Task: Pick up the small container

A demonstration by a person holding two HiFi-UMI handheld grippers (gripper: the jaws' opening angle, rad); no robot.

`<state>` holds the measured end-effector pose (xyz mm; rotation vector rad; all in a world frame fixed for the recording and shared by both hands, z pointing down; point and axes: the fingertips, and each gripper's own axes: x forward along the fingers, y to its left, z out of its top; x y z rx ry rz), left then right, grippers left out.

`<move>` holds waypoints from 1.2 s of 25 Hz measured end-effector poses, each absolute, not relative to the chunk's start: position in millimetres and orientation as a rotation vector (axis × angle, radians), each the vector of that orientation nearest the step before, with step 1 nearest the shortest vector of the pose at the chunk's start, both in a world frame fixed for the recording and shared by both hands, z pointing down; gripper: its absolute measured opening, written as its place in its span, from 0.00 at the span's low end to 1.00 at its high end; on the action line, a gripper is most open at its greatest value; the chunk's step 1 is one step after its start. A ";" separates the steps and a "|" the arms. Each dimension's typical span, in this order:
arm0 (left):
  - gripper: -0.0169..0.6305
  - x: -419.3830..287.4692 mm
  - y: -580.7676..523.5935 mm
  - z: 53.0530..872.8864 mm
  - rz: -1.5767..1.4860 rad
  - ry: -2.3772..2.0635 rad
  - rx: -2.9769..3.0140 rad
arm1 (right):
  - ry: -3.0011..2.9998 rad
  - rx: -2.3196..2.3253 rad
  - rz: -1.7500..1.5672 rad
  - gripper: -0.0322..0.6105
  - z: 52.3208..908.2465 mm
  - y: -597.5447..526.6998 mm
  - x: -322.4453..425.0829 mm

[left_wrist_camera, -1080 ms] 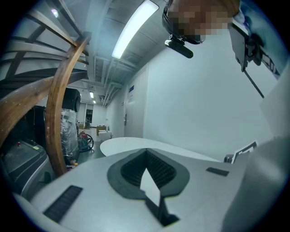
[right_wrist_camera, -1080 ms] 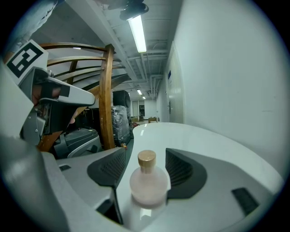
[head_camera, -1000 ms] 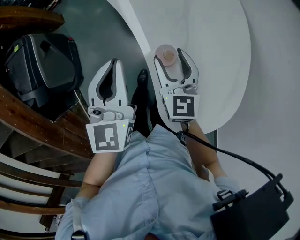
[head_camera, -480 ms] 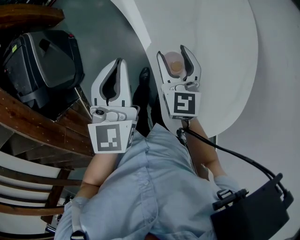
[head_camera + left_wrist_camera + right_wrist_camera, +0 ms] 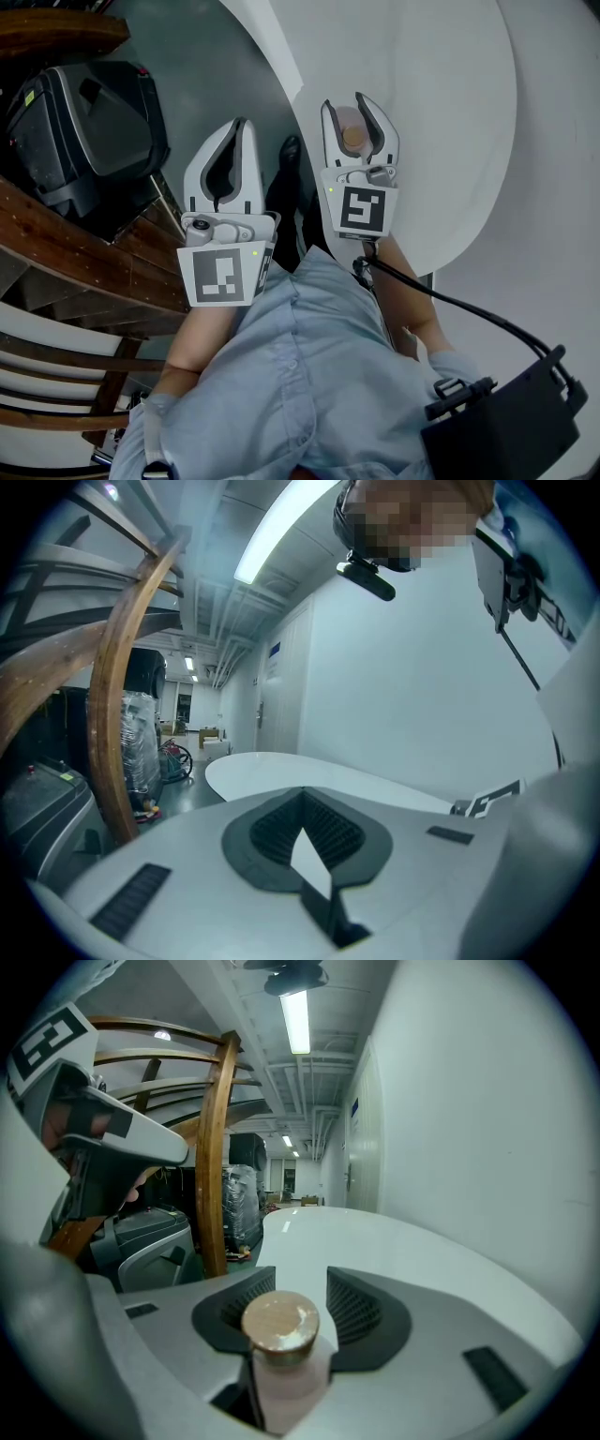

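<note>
Partly hidden, the container (image 5: 279, 1324) shows only its tan cap and upper body in the right gripper view; its base is cut off behind the gripper's own body. It stands on the white tabletop (image 5: 441, 112), near the 9 o'clock edge. The right hand-held gripper (image 5: 352, 120) is closing around it, jaws at its 3 and 9 o'clock, with a sliver of gap at the right pad. At that gripper's 9 o'clock, off the tabletop, the left hand-held gripper (image 5: 302, 794) has its jaws together, empty.
</note>
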<state>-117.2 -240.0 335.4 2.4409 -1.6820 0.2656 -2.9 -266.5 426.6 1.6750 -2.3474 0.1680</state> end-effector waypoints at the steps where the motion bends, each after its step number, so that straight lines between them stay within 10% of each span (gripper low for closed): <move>1: 0.02 -117.8 -240.0 335.3 0.265 -1.683 2.440 | -2.346 1.670 0.157 0.31 426.4 -266.6 -3.6; 30: 0.02 -116.1 -232.5 330.8 0.268 -1.718 2.440 | -2.310 1.652 0.031 0.15 420.6 -265.9 -3.5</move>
